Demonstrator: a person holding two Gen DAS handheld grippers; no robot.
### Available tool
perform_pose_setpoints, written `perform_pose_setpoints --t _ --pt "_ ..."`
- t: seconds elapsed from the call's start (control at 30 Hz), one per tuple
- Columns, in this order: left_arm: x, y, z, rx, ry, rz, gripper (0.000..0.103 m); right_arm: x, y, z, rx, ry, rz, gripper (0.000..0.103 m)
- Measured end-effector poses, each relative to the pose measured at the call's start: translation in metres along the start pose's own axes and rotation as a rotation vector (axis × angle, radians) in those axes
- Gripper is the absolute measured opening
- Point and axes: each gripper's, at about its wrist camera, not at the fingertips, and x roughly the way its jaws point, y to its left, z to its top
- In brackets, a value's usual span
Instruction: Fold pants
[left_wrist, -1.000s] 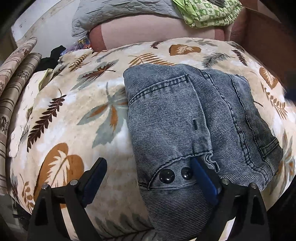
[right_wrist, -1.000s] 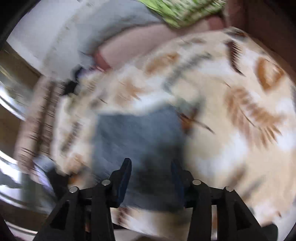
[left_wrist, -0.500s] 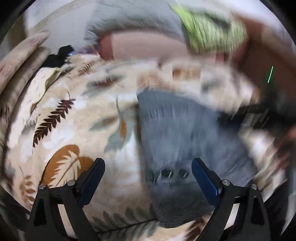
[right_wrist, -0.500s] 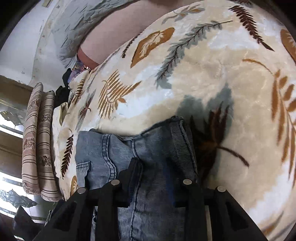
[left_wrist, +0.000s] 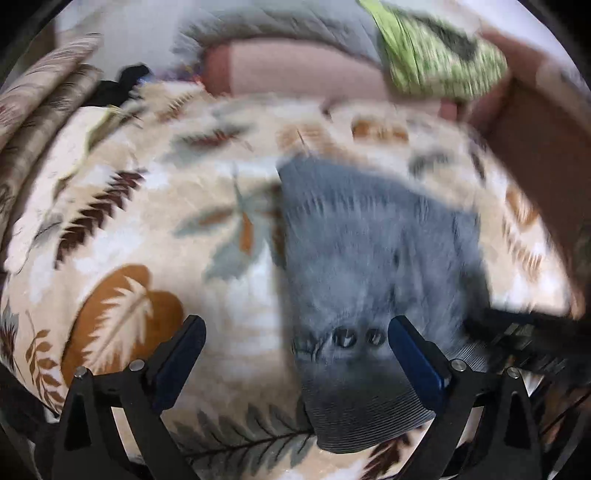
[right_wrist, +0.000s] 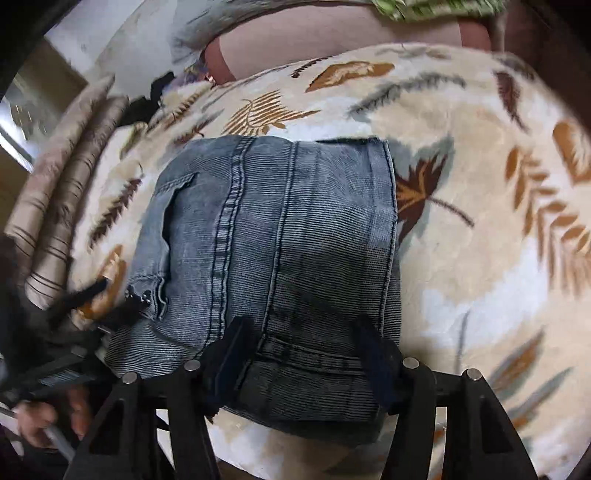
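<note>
The grey-blue denim pants (right_wrist: 273, 240) lie folded into a compact rectangle on the leaf-print blanket (right_wrist: 480, 221). In the left wrist view the pants (left_wrist: 369, 258) are blurred, with two dark buttons near the front edge. My left gripper (left_wrist: 295, 354) is open wide and empty, just above the near edge of the pants. My right gripper (right_wrist: 306, 354) is open, its fingers standing over the near edge of the pants with denim between them but not pinched. The left gripper shows blurred at the left of the right wrist view (right_wrist: 85, 306).
Striped cushions (right_wrist: 62, 184) lie along the left side. A pink bolster (left_wrist: 306, 70), a grey quilt and a green patterned cloth (left_wrist: 439, 59) lie at the far end. A brown wooden board (left_wrist: 535, 147) stands at the right.
The right gripper has drawn back and opened wider over the folded pants. The left gripper has stayed open and shifted slightly; its view is blurred by motion.
</note>
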Motion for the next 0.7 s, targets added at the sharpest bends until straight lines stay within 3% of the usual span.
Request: perform_pose_setpoints --t 0.07,0.13,0.17,0.23,0.33,0.43,0.53,0.6,0.67,0.7 --pt "0.005 -0.002 -0.002 0.017 0.007 0.017 0.1 -0.001 -0.001 0.002 0.002 0.007 0.0 0.064" --pt "0.04 -0.016 -0.016 0.136 0.139 0.101 0.101 -0.006 -0.001 0.001 -0.007 0.011 -0.01 0.064" --pt "0.042 -0.015 -0.019 0.124 0.09 0.092 0.103 -0.007 0.0 -0.001 -0.02 0.025 -0.023 0.064" --pt "0.041 -0.011 -0.017 0.076 0.109 0.08 0.103 -0.008 0.002 0.002 -0.035 0.042 -0.032 0.064" --pt "0.041 -0.012 -0.017 0.102 0.098 0.081 0.103 -0.03 0.003 0.02 -0.019 -0.001 -0.071 0.065" --pt "0.042 -0.011 -0.018 0.084 0.102 0.071 0.103 -0.049 0.016 0.058 -0.008 -0.091 0.016 0.065" --pt "0.042 -0.011 -0.017 0.09 0.101 0.074 0.103 -0.034 0.03 0.091 -0.003 -0.108 0.143 0.07" --pt "0.043 -0.01 -0.017 0.09 0.103 0.073 0.103 -0.002 0.023 0.101 0.057 -0.029 0.247 0.07" --pt "0.044 -0.01 -0.016 0.088 0.111 0.066 0.103 0.053 -0.001 0.093 0.155 0.126 0.269 0.069" --pt "0.044 -0.01 -0.016 0.091 0.113 0.067 0.103 0.065 -0.018 0.086 0.244 0.118 0.332 0.067"
